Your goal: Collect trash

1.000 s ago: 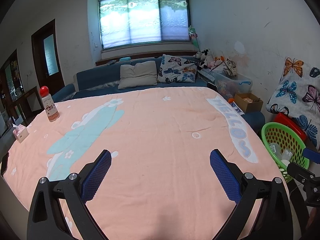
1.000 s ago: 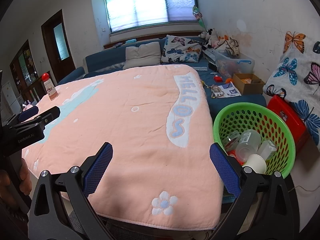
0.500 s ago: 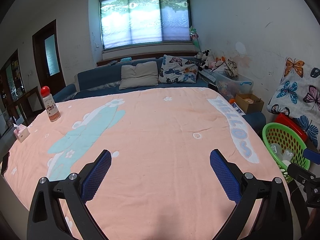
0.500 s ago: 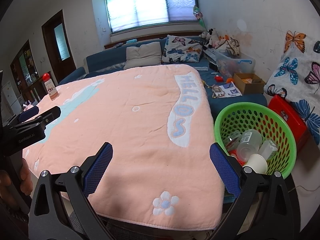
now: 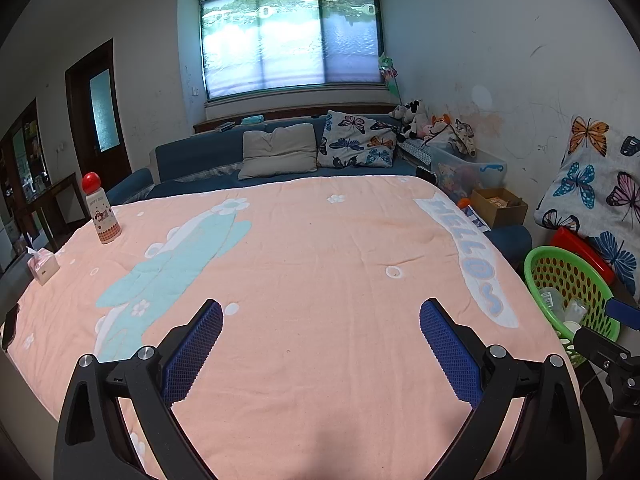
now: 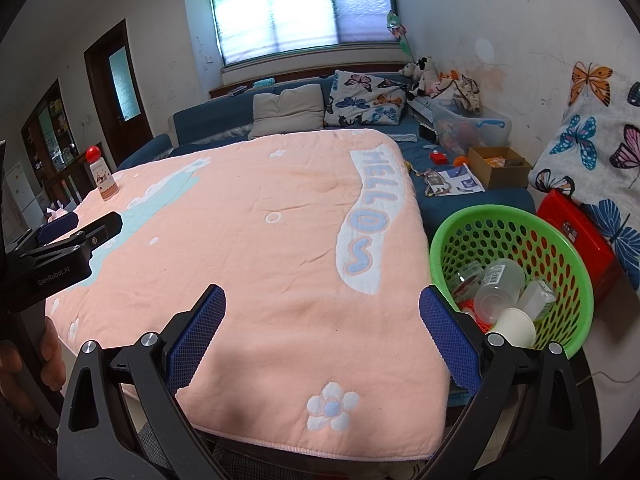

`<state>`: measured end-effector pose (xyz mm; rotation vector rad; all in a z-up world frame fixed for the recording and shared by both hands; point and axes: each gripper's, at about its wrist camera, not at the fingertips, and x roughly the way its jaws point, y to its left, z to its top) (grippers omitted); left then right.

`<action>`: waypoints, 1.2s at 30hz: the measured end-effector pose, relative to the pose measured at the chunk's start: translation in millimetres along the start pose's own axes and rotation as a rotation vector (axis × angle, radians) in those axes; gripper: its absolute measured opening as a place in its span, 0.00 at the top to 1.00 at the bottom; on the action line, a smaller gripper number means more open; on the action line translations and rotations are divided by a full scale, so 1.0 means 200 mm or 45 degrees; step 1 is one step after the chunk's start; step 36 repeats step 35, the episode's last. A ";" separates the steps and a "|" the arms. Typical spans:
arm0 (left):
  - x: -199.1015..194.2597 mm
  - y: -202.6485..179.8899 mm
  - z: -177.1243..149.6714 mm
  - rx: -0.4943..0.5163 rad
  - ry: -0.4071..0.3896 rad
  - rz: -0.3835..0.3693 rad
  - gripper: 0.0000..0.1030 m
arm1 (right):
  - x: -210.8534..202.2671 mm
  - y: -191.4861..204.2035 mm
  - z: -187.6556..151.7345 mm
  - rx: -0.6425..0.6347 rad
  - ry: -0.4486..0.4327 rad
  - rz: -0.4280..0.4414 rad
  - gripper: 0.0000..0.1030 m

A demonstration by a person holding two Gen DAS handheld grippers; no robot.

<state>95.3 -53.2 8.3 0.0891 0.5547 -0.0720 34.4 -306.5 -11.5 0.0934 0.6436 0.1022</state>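
Moved: barely anything tbh. Against the frames from 1 s back, both views have drifted only a touch, and the basket sits slightly further right in the right wrist view. No grab, no drop.

Left hand-held gripper [image 5: 321, 322]: jaws spread wide, nothing between the pads, hovering over the pink blanket [image 5: 320, 264] that covers the worktop.

Right hand-held gripper [image 6: 322, 310]: also wide and empty, near the blanket's front-right corner, just beside the basket.

Trash: it's in the green basket [image 6: 560, 236] standing off the right edge of the worktop. I can make out a clear plastic cup [image 6: 498, 286], a white paper cup [image 6: 516, 326] and a few more clear plastic bits; something red underneath, can't tell what.

Still on the worktop: a bottle [image 5: 102, 214] with a red cap and a tissue box [image 5: 42, 266] at the far left, plus a dark flat thing [image 5: 10, 326] on the left edge that I can't identify. None of those read as trash to me.

Progress: looks pretty much done imo. No loose trash shows on the blanket, and the basket already holds several pieces.

Left to do: maybe 1 last scan for stragglers. The sofa [image 6: 460, 204] behind the basket has papers [image 6: 454, 180] on it, but whether those count, no idea.
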 end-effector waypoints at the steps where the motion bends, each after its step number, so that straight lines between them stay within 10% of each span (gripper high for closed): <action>1: 0.00 0.00 0.00 0.001 -0.001 0.001 0.07 | 0.00 0.00 0.00 0.000 0.000 0.000 0.06; 36: 0.01 -0.03 0.00 0.003 0.005 -0.012 0.07 | 0.00 0.01 0.00 -0.002 0.002 -0.001 0.06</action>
